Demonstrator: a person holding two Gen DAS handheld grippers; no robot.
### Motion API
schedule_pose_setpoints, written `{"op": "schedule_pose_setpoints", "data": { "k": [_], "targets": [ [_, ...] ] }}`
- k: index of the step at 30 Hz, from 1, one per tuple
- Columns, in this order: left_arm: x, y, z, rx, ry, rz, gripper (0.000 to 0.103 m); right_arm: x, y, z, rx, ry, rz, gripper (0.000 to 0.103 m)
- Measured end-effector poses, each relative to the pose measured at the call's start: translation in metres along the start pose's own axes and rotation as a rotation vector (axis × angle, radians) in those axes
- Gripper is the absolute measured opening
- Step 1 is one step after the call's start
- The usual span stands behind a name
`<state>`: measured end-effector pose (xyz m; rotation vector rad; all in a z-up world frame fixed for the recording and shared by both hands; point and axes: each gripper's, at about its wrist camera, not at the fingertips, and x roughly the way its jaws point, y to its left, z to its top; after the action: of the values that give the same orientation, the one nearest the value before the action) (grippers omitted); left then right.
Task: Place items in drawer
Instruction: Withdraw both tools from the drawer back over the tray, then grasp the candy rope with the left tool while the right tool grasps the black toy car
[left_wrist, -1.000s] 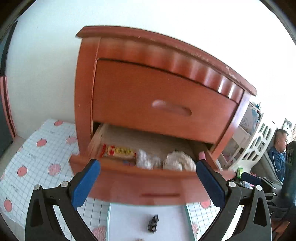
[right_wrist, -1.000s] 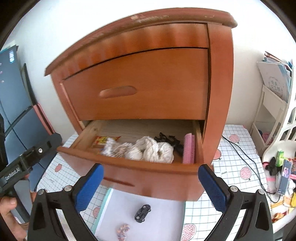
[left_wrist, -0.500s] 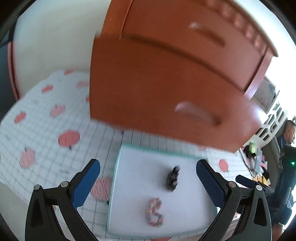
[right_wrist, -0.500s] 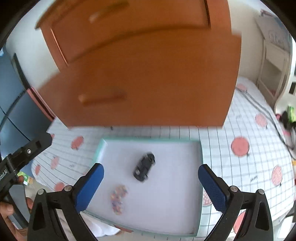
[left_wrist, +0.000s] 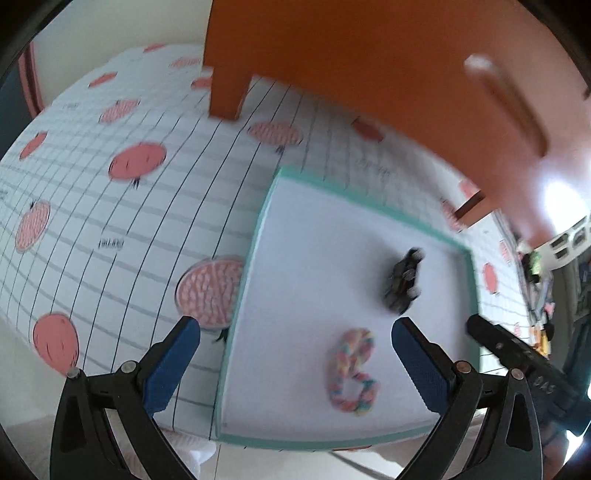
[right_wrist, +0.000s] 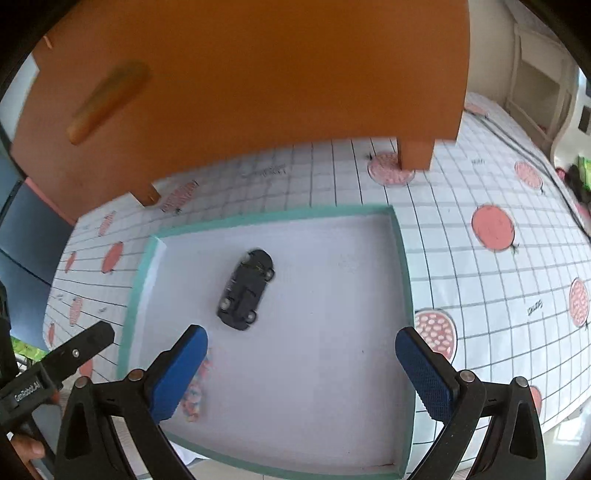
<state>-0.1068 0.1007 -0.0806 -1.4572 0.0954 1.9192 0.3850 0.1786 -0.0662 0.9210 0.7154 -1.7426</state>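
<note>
**Both grippers over the tray, nothing held**

White tray (right_wrist: 402, 266) with a green rim sits on the checked cloth (right_wrist: 480, 295) with pink fruit prints, just in front of the brown cabinet (right_wrist: 258, 74). Two things in the tray: a black toy car (right_wrist: 245, 290) near the middle, and a pastel braided hair tie (left_wrist: 351, 373) closer to the near edge. They lie apart, not touching. In my right wrist view the hair tie is mostly hidden behind my left-side blue pad.

The cabinet fills the top of both views. I see its drawer front with a handle (right_wrist: 107, 101) and two of its feet standing on the cloth. From this angle I can't see inside the drawer.

My left gripper (left_wrist: 295, 365) hangs above the near side of the tray, fingers spread wide, empty; the hair tie shows between its tips. My right gripper (right_wrist: 301, 369) is also spread wide and empty, pointed down at the tray with the car just beyond its left finger. Both views are motion-blurred.
</note>
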Motion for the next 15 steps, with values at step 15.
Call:
{"op": "schedule_pose_setpoints", "data": {
  "k": [15],
  "targets": [
    [0.041, -0.054, -0.030, 0.284, 0.147, 0.061, 0.103, 0.010, -0.005, 0.005, 0.032, -0.004, 0.029, 0.103]
  ]
}}
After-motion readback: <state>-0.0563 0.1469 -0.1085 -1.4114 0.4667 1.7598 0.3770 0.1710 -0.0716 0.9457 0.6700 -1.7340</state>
